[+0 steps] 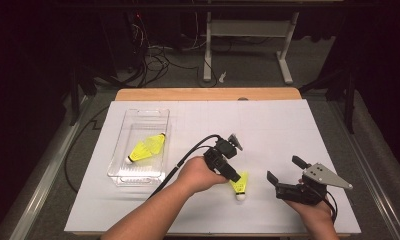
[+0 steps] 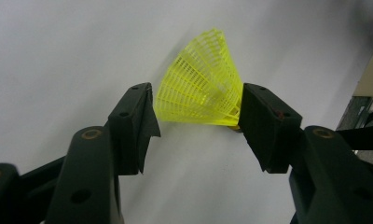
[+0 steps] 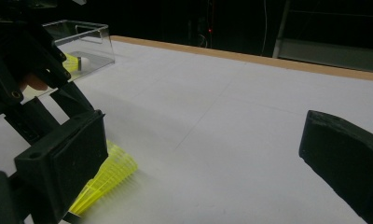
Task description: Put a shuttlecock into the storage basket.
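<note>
A yellow shuttlecock (image 1: 239, 186) lies on the white table sheet, its white cork toward the front edge. My left gripper (image 1: 235, 178) is down over it. In the left gripper view the mesh skirt (image 2: 198, 88) sits between the two black jaws of my left gripper (image 2: 196, 112), and each jaw touches one side of it. My right gripper (image 1: 285, 168) is a short way to the right, open, with nothing between its jaws. In the right gripper view my right gripper (image 3: 203, 149) faces the bare sheet, and the shuttlecock (image 3: 105, 179) shows low on the left.
A clear plastic bin (image 1: 138, 112) stands on the left of the table with a second yellow shuttlecock (image 1: 147, 147) inside. The left gripper's black cable (image 1: 185, 160) runs back over the sheet. The table's wooden far edge (image 1: 208, 94) borders a dark floor with cables.
</note>
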A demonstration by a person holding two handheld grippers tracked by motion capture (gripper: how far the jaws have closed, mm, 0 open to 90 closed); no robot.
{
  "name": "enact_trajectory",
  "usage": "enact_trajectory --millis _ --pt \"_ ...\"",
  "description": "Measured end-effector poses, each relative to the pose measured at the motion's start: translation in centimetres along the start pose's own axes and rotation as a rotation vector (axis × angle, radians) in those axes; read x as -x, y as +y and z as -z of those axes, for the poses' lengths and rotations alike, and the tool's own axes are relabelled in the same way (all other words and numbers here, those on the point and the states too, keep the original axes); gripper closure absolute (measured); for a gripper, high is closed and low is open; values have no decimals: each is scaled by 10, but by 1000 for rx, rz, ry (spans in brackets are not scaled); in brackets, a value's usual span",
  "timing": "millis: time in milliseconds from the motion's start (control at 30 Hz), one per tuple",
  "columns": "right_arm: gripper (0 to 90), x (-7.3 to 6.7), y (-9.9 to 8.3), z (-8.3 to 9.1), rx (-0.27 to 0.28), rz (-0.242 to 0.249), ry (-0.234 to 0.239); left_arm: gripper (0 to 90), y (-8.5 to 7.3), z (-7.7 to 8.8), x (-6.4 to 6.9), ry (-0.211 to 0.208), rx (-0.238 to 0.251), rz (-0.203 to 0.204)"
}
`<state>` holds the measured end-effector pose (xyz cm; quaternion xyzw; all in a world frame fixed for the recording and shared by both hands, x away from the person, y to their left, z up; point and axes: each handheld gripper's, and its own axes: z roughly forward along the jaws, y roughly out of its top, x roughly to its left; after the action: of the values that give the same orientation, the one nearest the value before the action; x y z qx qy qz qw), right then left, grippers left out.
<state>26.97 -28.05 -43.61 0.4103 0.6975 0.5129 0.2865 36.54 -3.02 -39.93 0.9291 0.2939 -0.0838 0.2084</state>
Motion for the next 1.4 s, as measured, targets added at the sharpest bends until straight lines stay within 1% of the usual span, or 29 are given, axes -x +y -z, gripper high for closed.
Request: enact_trajectory --millis 67,133,200,267,433,533,667,900,933,967,1033,1200,1300,1400 --pt "15 0 0 0 -1 -1 0 470 1 -1 0 2 4 -7" --pt "15 -1 0 0 -2 -4 0 480 2 -2 1 -5 3 -5" --pt "16 0 0 -1 -1 1 1 480 3 -4 2 -1 -7 -15" --pt "16 0 0 -1 -1 0 -1 487 4 -5 2 1 -10 -16" --pt "16 0 -1 -1 -2 -2 1 514 6 -9 1 -7 -25 -13" --pt "16 0 -1 -1 -4 -1 2 530 6 -11 3 -8 -34 -22" --pt "16 0 -1 -1 -2 0 1 587 5 -12 2 0 -46 -28" --pt "17 0 -1 -1 -3 0 0 665 4 -11 2 8 -49 -41" --pt "17 0 -1 -1 -3 -1 0 677 4 -11 2 3 -47 -39" --pt "18 0 -1 -1 -3 -1 0 691 3 -11 0 -9 -38 -27" --pt "18 0 -1 -1 -2 2 1 722 3 -11 -1 -13 -39 -20" --pt "18 0 -1 -1 -2 1 0 805 1 -11 0 -16 -36 -29" --pt "20 0 -1 -1 0 2 -1 873 0 -11 0 -14 -35 -40" --pt "20 0 -1 -1 0 3 -1 899 0 -11 1 -15 -31 -47"
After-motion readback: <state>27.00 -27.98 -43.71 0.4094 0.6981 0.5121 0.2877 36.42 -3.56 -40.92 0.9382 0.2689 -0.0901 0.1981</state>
